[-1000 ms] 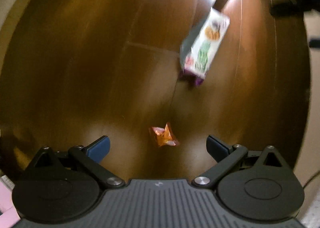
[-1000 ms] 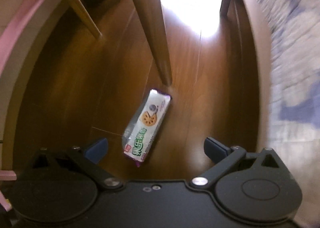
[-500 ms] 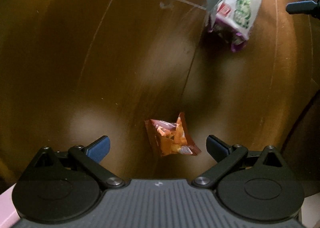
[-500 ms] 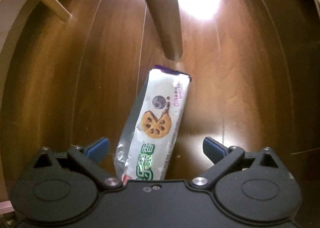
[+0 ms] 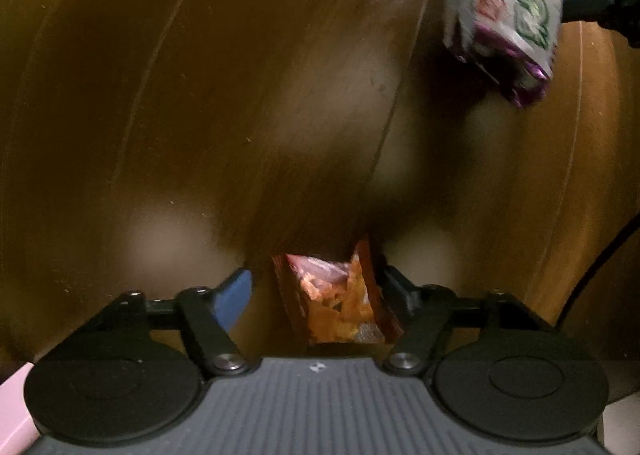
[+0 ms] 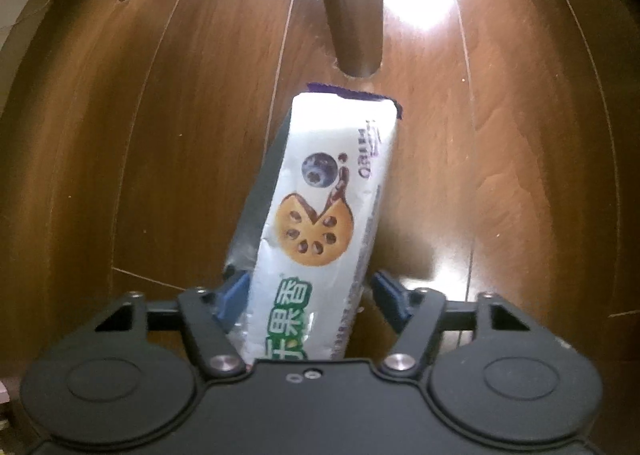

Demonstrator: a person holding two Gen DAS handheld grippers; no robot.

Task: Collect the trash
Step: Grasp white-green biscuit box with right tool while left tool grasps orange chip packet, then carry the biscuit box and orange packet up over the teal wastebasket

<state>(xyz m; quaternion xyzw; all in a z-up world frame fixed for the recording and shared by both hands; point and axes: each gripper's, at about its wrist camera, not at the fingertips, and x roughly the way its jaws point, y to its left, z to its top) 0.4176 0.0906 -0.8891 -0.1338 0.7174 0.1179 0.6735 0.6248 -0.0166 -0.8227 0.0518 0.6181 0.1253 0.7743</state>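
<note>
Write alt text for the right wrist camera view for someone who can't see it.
The right gripper has been closing around a long white biscuit wrapper lying on a wooden floor, its left pad at the wrapper, its right pad just clear. A round wooden furniture leg stands just beyond the wrapper's far end.

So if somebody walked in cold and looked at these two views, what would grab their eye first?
Probably the long white biscuit wrapper on the wooden floor, lying between the fingers of the right gripper, whose jaws have just been closing, with its far end near a chair leg. Next, the small orange snack packet between the fingers of the left gripper, whose jaws have also been closing.
</note>
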